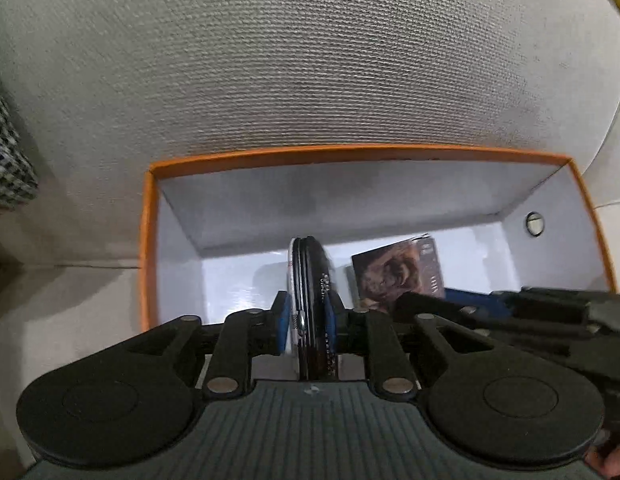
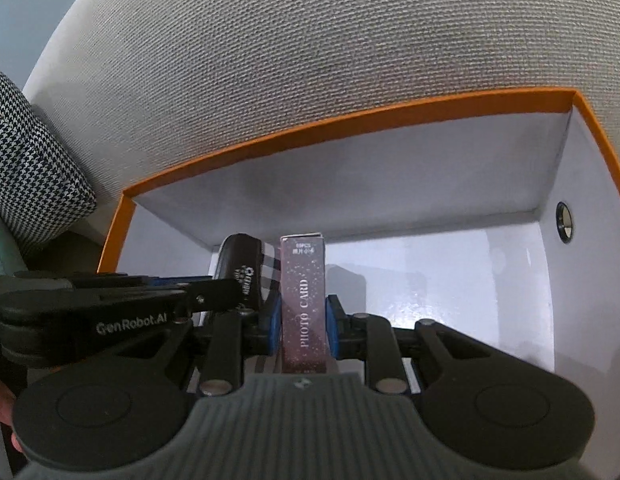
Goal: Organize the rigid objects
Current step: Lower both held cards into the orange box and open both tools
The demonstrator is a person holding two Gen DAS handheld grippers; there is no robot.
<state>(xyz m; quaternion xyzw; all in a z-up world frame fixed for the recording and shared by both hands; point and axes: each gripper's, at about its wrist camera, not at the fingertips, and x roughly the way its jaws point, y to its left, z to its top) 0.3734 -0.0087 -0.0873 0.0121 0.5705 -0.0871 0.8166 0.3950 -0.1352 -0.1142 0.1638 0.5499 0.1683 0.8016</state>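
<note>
The left gripper point(image 1: 308, 320) has its blue pads pressed on both sides of a flat round case point(image 1: 310, 280), black with a white face, which stands on its edge between the fingers and reaches forward past the tips. The gap between the fingers is narrow, only as wide as the case. The case hangs over the left part of an orange box point(image 1: 150, 240) with white inner walls, which lies on a grey woven cushion point(image 1: 310, 60).

The right gripper point(image 2: 302, 320) is closed on a slim purple box point(image 2: 302, 292) with the words PHOTO CARD on its narrow side; the box stands upright between the blue pads, above the white floor of the same orange box point(image 2: 126, 208).

The left wrist view shows the broad printed face of the photo card box point(image 1: 397, 276), which the right wrist view does not. The right wrist view shows a checked pattern on the round case point(image 2: 246, 272) and a houndstooth cushion point(image 2: 34, 168) at the left
</note>
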